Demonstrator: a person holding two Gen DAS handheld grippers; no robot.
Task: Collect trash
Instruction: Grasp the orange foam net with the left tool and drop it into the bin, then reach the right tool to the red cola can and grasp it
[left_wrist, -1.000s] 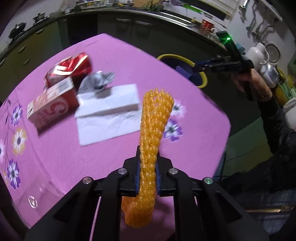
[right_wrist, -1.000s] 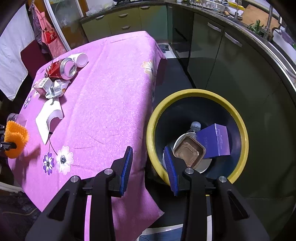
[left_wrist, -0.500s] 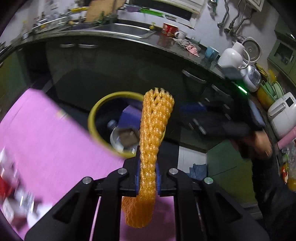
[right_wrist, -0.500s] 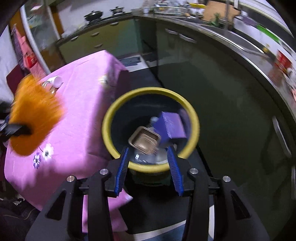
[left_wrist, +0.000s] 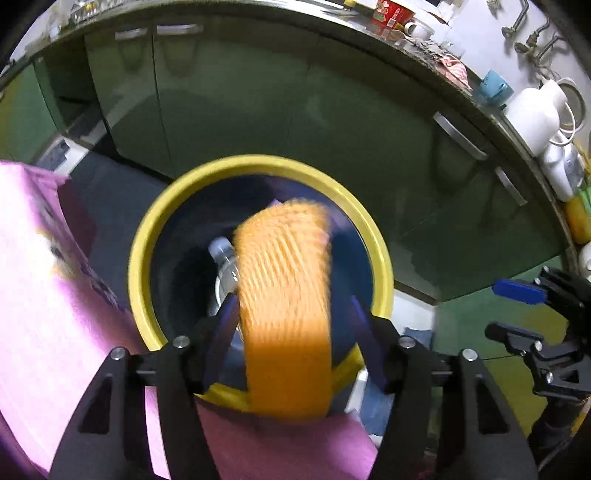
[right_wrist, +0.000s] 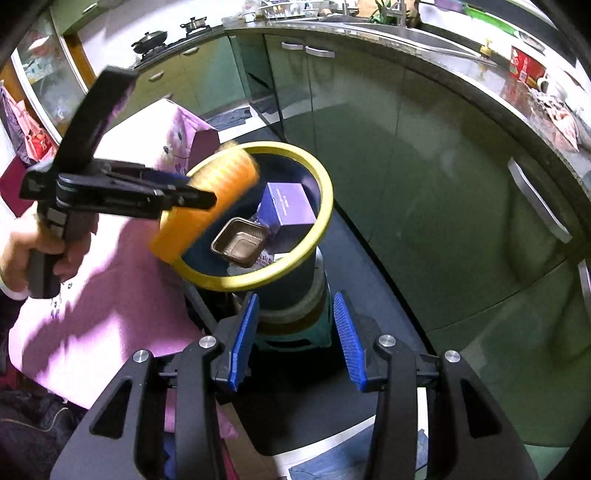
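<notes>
An orange foam net, blurred with motion, hangs between the opening jaws of my left gripper, right over the yellow-rimmed bin. It lies near the left pad, with a gap on the right side. From the right wrist view the net sits at the bin's near-left rim, just off the left gripper. The bin holds a purple box, a brown foil tray and a plastic bottle. My right gripper stands open and empty, in front of the bin's base.
The table with its pink flowered cloth stands directly left of the bin. Green kitchen cabinets curve behind and to the right, under a cluttered counter. A person's hand holds the left gripper's handle.
My left gripper swung off the table to above the bin and its jaws parted, so the pinched net has sprung wide. The right gripper drew back from over the bin.
</notes>
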